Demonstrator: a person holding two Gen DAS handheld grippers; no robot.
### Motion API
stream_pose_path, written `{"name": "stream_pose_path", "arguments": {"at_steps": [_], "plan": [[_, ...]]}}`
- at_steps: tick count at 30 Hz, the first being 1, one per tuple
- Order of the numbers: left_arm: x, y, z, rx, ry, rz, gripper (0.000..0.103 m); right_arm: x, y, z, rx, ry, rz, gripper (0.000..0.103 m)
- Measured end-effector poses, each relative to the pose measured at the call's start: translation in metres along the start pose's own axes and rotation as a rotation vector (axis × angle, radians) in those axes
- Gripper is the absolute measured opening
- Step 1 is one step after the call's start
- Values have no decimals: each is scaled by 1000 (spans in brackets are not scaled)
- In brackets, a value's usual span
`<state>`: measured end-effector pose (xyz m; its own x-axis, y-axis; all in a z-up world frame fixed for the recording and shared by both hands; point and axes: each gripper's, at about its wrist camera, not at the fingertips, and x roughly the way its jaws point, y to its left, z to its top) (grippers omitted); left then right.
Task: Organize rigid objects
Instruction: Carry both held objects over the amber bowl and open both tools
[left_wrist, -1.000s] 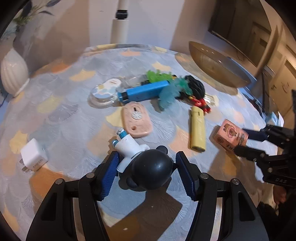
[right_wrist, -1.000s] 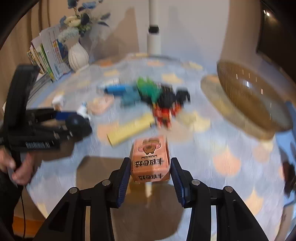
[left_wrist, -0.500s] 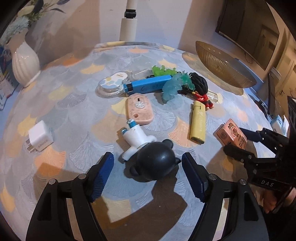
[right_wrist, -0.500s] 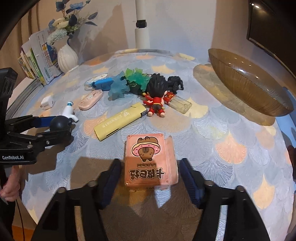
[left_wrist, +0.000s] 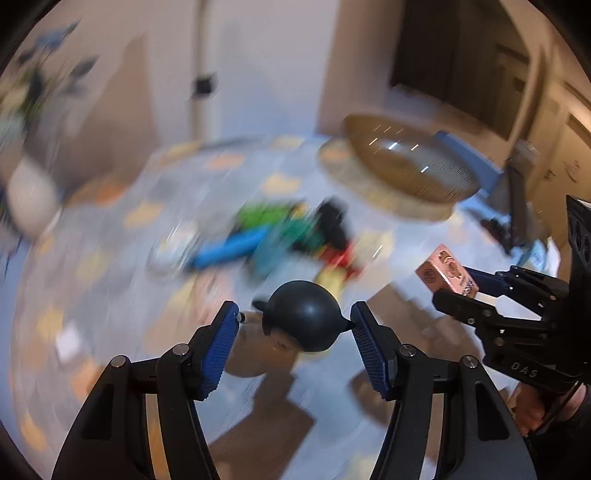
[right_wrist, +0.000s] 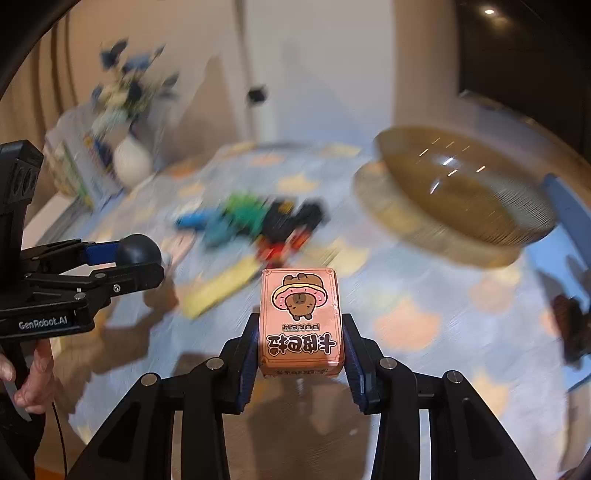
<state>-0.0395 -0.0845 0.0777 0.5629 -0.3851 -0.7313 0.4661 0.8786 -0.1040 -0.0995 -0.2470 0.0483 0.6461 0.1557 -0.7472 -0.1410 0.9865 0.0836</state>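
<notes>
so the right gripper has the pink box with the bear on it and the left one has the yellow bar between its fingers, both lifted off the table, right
Not quite. The left gripper has the black ball-shaped toy between its fingers, not the yellow bar, which lies blurred on the table in the right wrist view. The left wrist view shows this. The right gripper does hold the pink box, and both are lifted.

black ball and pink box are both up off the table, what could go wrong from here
1. The black ball is round and smooth; the left gripper, jaws closing, touches it only at the sides, so it could squirt out.
2. The pink box juts far past the right gripper pads and could pivot.
</notes>
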Motion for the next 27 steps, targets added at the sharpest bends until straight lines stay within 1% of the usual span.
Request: {"name": "stream_pose_path", "arguments": {"at_steps": [2,5,6,8,10,12,15,18,19,20,21,22,24,27], "plan": [[3,-14,24,16,-39,-17,60,-14,-16,16,25,-43,-33,40],[19,-42,67,21,-75,-83,60,-34,-51,42,89,-112,-98,40],[26,-51,79,26,-82,-99,60,-39,-68,53,120,-129,-136,40],[47,-72,102,56,-78,-123,60,-42,-94,67,171,-134,-195,40],[69,-90,114,78,-57,-144,60,-37,-122,81,229,-110,-228,40],[90,-103,121,98,-29,-162,60,-24,-146,91,274,-52,-233,40],[114,-115,125,127,14,-182,60,-6,-164,94,300,20,-242,40],[130,-123,132,136,34,-190,61,1,-171,96,311,35,-235,41],[133,-125,134,137,36,-179,62,2,-173,94,315,37,-241,48],[134,-126,136,134,32,-167,69,3,-175,94,320,44,-254,57],[133,-126,139,129,28,-162,75,3,-178,94,324,49,-271,59],[129,-122,140,120,11,-173,75,0,-179,93,325,38,-302,59],[119,-111,139,109,-5,-168,75,-7,-183,89,322,20,-324,59],[97,-85,133,73,-22,-145,75,-21,-182,79,326,1,-292,59]]}}
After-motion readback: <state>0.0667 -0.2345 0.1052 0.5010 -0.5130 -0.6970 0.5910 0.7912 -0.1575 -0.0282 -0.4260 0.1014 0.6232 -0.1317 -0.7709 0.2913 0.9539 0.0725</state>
